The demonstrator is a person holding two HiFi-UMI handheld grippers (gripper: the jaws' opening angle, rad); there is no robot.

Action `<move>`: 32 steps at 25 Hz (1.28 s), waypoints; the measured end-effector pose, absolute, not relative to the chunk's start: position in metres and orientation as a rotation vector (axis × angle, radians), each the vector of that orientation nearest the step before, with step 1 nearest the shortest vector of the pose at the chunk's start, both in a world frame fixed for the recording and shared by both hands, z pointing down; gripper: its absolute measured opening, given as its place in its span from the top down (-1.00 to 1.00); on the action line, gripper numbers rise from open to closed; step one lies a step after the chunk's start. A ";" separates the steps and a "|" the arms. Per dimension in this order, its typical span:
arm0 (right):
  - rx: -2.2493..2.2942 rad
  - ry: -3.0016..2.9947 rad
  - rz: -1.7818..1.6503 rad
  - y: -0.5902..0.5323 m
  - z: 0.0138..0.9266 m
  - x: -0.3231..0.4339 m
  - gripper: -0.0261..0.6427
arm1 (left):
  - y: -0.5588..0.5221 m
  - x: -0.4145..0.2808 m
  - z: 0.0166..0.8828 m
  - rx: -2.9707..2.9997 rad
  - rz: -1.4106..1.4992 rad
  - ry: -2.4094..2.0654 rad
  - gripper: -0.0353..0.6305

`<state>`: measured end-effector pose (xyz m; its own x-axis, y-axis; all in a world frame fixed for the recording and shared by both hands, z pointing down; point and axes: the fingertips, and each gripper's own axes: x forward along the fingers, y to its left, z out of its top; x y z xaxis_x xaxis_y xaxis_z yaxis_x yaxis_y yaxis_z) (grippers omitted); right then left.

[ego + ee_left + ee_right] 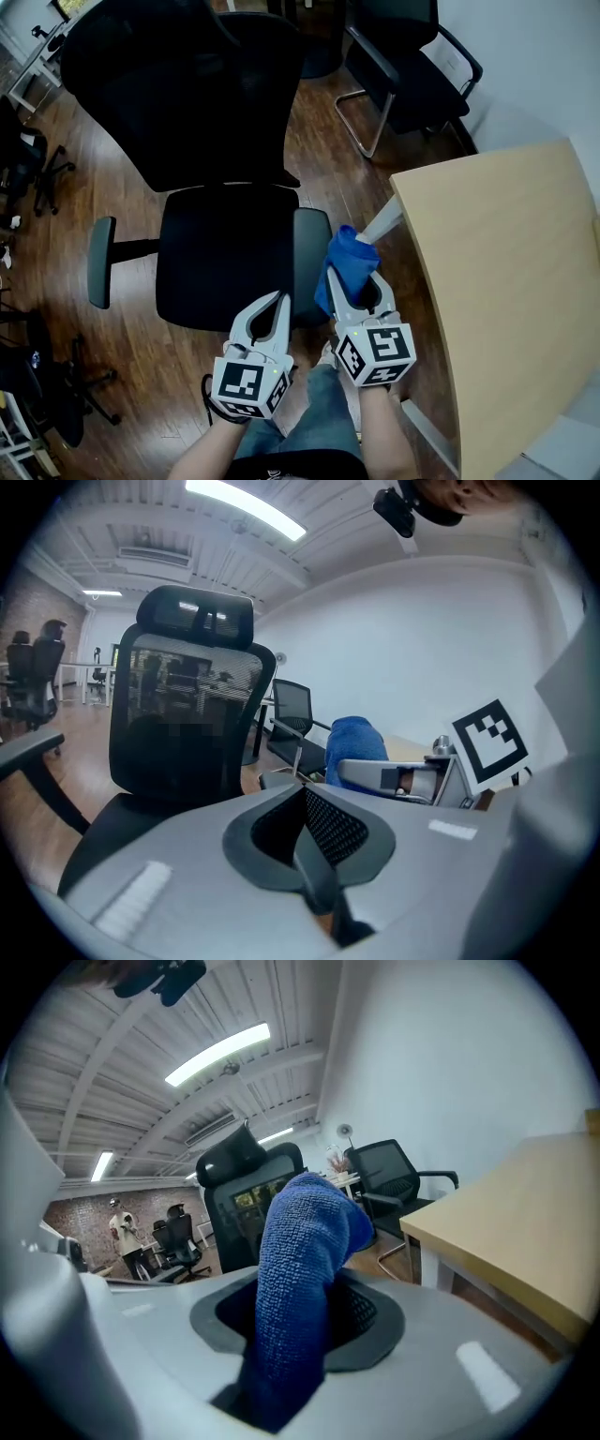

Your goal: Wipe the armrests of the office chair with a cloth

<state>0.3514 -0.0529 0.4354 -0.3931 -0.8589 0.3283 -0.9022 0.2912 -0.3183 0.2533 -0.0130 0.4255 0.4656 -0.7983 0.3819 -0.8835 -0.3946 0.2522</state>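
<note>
A black office chair with a mesh back stands in front of me, its left armrest and right armrest both in the head view. My right gripper is shut on a blue cloth, which bunches up out of the jaws just right of the right armrest; whether it touches the armrest I cannot tell. My left gripper hovers over the seat's front edge, shut with nothing between its pads. The cloth also shows in the left gripper view.
A light wooden table fills the right side, close to the chair. A second black chair with a metal frame stands behind it. More chair bases are at the far left on the wooden floor. The person's legs are below the grippers.
</note>
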 end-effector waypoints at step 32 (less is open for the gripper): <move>2.303 -1.992 0.888 -0.089 0.614 0.241 0.48 | -0.033 0.108 0.508 2.411 0.318 -1.131 0.88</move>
<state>0.2406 -0.0893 0.6145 0.0546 -0.9204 0.3872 -0.9033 -0.2108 -0.3736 0.1080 -0.0334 0.5083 0.6363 -0.6660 0.3893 -0.7713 -0.5594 0.3036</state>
